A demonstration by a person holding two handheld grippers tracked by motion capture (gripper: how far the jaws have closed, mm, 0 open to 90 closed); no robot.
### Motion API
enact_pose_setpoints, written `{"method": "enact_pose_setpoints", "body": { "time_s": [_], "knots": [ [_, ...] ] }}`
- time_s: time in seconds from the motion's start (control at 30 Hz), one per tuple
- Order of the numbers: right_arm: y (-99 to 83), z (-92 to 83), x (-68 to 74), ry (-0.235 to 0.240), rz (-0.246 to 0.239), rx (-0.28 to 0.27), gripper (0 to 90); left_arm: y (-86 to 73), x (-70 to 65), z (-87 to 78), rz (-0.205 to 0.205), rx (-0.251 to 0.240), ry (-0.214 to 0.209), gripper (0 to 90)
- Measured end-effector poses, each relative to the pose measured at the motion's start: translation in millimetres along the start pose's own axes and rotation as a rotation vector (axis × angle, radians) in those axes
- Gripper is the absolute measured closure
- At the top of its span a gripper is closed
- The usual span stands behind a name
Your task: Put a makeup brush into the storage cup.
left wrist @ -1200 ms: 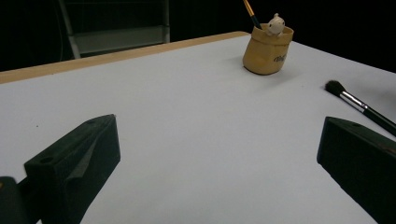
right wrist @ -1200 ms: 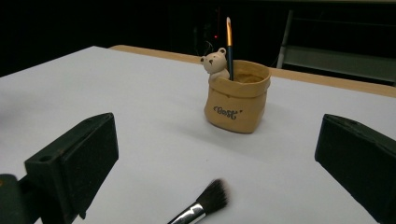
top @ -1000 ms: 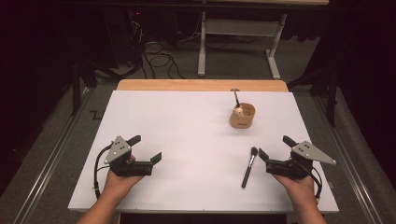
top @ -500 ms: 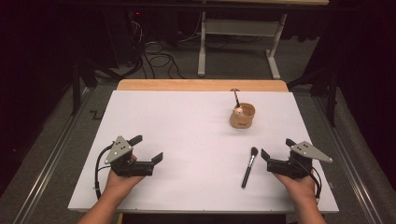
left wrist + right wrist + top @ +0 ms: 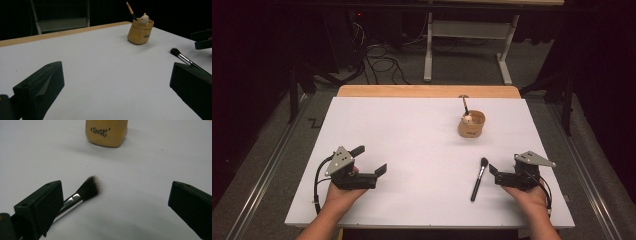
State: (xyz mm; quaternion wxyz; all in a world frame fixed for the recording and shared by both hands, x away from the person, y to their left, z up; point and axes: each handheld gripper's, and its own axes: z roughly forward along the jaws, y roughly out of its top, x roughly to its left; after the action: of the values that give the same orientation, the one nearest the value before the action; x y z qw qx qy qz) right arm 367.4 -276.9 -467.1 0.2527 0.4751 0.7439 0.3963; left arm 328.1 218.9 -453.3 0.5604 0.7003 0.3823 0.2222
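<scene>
Both pairs of jaws stand wide apart and hold nothing. In the high view, the right gripper [image 5: 495,171] rests low on the white table [image 5: 412,135], its jaws pointing left toward a slim black-handled makeup brush with a silver ferrule and dark bristles [image 5: 478,178]. The brush lies flat just beside those jaws, its long axis running from near the table's front edge away toward the far side, bristles at the far end, tilted slightly right. The left gripper [image 5: 373,161] sits well apart across the table, so the right hand is clearly the nearer one. Farther back stands a tan, sack-shaped holder with a small pale figure at its rim [image 5: 471,125], and a thin brush [image 5: 465,104] sticks up from it.

In the left gripper view, the makeup brush [image 5: 183,58] lies off to the right, partly behind the right-hand jaw, with the holder [image 5: 140,32] beyond.

In the right gripper view, the brush [image 5: 83,193] runs out from behind the left-hand jaw, bristles toward the gap's middle, not yet squarely between the jaws; the holder [image 5: 107,132] stands ahead. A grasp would likely call for a shift toward the handle.
</scene>
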Motion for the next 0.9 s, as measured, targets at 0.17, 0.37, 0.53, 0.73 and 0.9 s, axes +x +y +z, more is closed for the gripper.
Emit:
{"method": "enact_pose_setpoints", "body": {
  "time_s": [0.17, 0.37, 0.53, 0.73, 0.9],
  "knots": [
    [-0.8, 3.0, 1.7, -0.005, -0.008, 0.020, 0.7, -0.4, -0.4, 0.0, -0.002, -0.001, -0.003, 0.2],
    [1.2, 2.3, 3.1, -0.017, 0.019, 0.039, 0.8, -0.8, 0.3, 0.1, -0.010, 0.000, -0.002, 0.2],
    [8.7, 2.1, 1.3, -0.012, 0.039, 0.087, 0.8, -0.9, 1.6, -0.9, -0.013, -0.004, -0.002, 0.2],
    [20.7, -1.2, 7.9, 0.019, 0.012, 0.176, 1.4, -0.9, 1.4, -0.8, -0.015, -0.004, -0.004, 0.2],
    [24.6, -3.7, 13.1, 0.028, -0.008, 0.230, 3.3, -1.2, 0.2, -0.5, -0.014, 0.002, -0.008, 0.2]
  ]
}}
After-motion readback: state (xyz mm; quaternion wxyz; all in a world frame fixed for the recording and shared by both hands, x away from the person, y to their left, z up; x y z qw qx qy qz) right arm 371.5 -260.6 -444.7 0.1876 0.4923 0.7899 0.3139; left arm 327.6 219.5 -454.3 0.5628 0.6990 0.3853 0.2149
